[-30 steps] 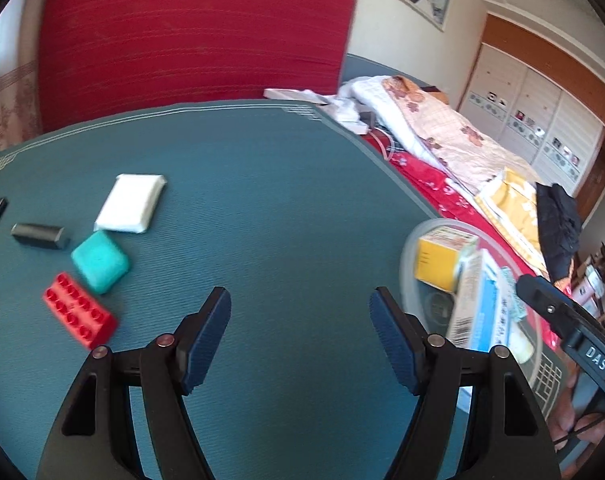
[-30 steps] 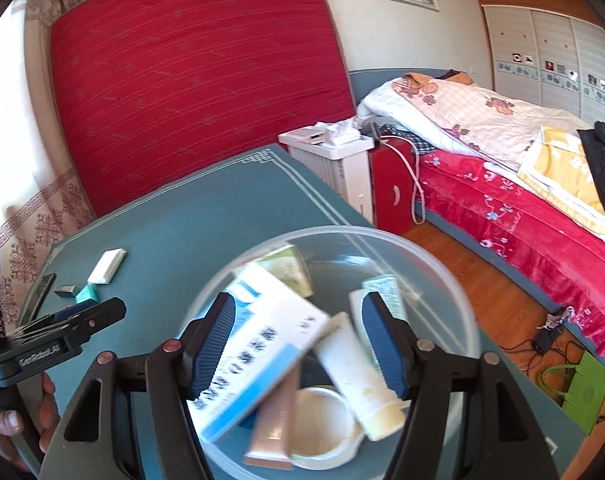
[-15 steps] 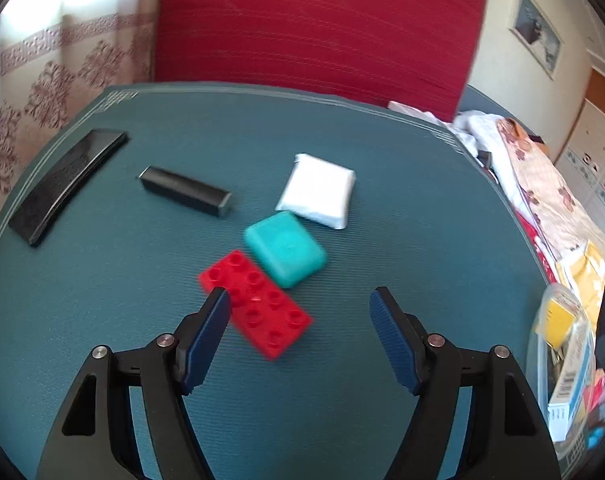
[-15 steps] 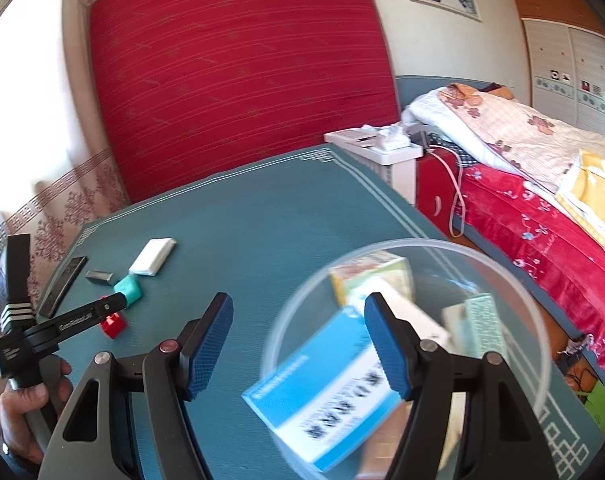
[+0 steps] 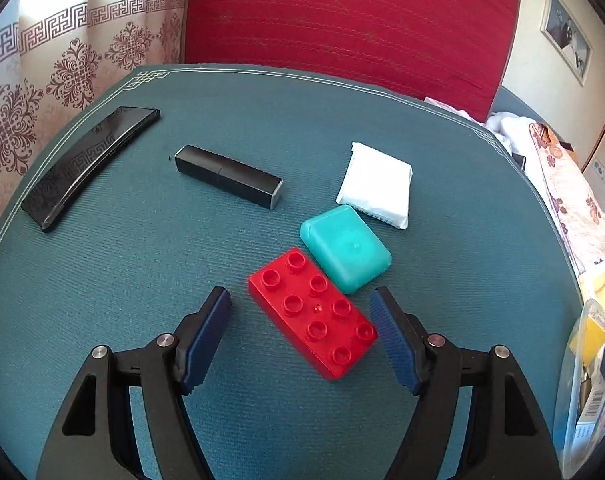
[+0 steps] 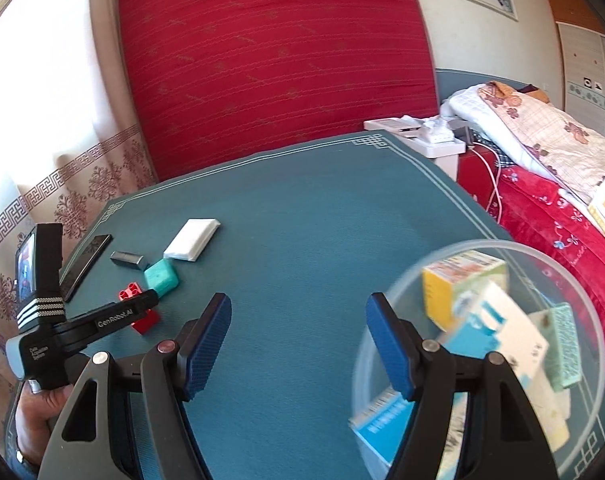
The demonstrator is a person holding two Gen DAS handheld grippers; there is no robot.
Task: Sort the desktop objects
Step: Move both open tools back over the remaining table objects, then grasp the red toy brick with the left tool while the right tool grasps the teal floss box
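Teal table, red brick

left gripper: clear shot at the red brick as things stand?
Probably yes. The left gripper is open with the red brick lying diagonally between its fingers. The teal case touches the brick's far end, but nothing blocks the sides.

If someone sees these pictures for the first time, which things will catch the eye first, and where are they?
First the red building brick, lying on the teal table between the open left tongs, with the turquoise case just beyond it. Then the clear bowl full of boxes at the table's right edge, beside the right tongs.
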